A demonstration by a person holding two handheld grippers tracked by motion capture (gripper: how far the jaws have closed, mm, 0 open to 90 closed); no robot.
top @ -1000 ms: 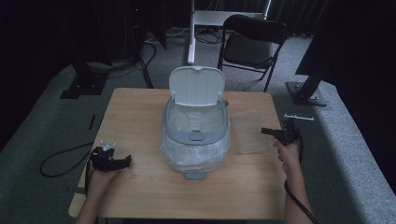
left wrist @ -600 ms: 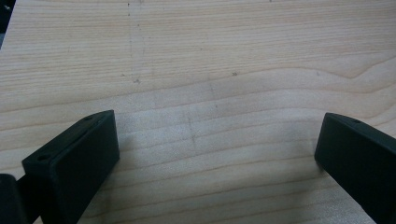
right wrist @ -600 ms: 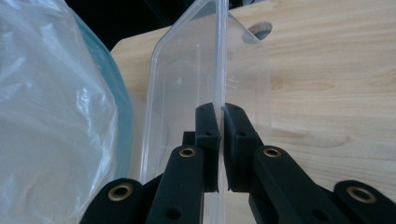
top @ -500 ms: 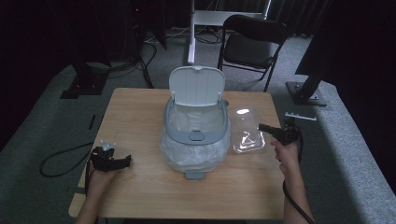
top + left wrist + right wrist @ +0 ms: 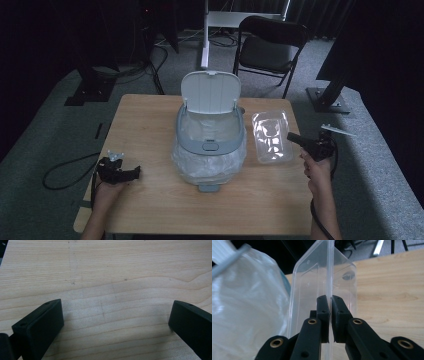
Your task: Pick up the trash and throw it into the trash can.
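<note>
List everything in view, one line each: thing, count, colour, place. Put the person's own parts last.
trash bin: one, grey with a white lid raised, lined with a clear bag, centre of the table.
clear plastic container: one, transparent, right of the bin, its edge pinched in the right gripper.
table: one, light wood, under everything.
folding chair: one, black, on the floor behind the table.
stand bases: two, black, on the grey floor at left and right of the table.
left gripper: one, black, jaws open, resting at the table's near left.
right gripper: one, black, shut on the container's edge.
hands: two, one behind each gripper.
</note>
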